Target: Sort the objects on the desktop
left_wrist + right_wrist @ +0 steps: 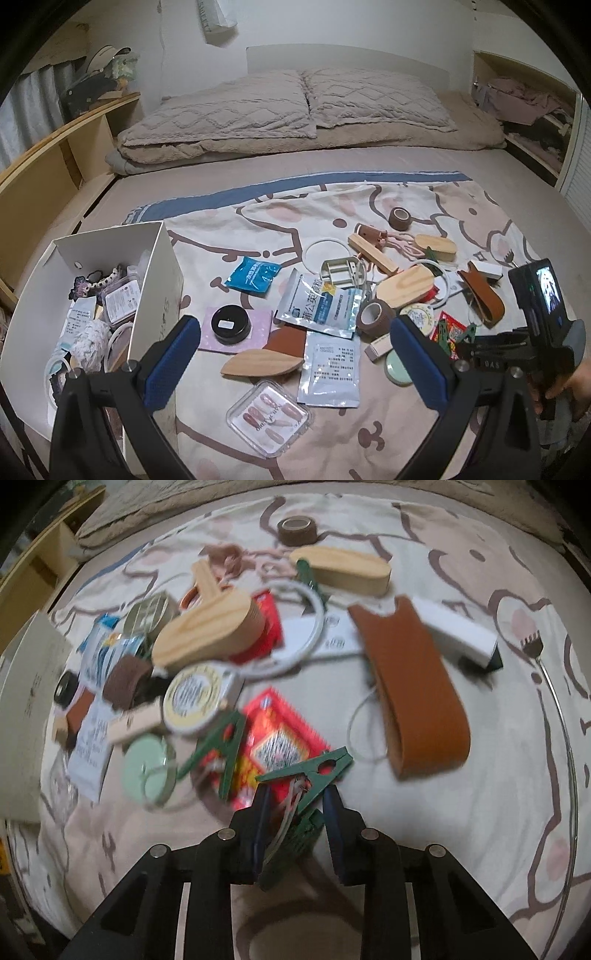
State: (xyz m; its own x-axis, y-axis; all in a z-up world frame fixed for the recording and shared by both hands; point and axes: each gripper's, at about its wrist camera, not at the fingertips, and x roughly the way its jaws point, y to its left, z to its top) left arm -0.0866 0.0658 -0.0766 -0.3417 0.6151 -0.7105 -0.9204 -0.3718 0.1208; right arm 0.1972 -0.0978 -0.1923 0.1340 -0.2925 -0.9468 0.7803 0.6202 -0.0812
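The right gripper [295,797] clenched a green clothespin [314,771] lying across a red packet [280,738]. A second green clothespin [225,746] and a brown leather strap [413,686] crowded either side. The left gripper [295,332] hung released beside the white box [162,280].

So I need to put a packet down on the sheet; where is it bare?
Bare sheet lies beyond the blue sachet toward the blue border stripe, and right of the brown leather strap. It is crowded around the wooden pieces and green clothespin.
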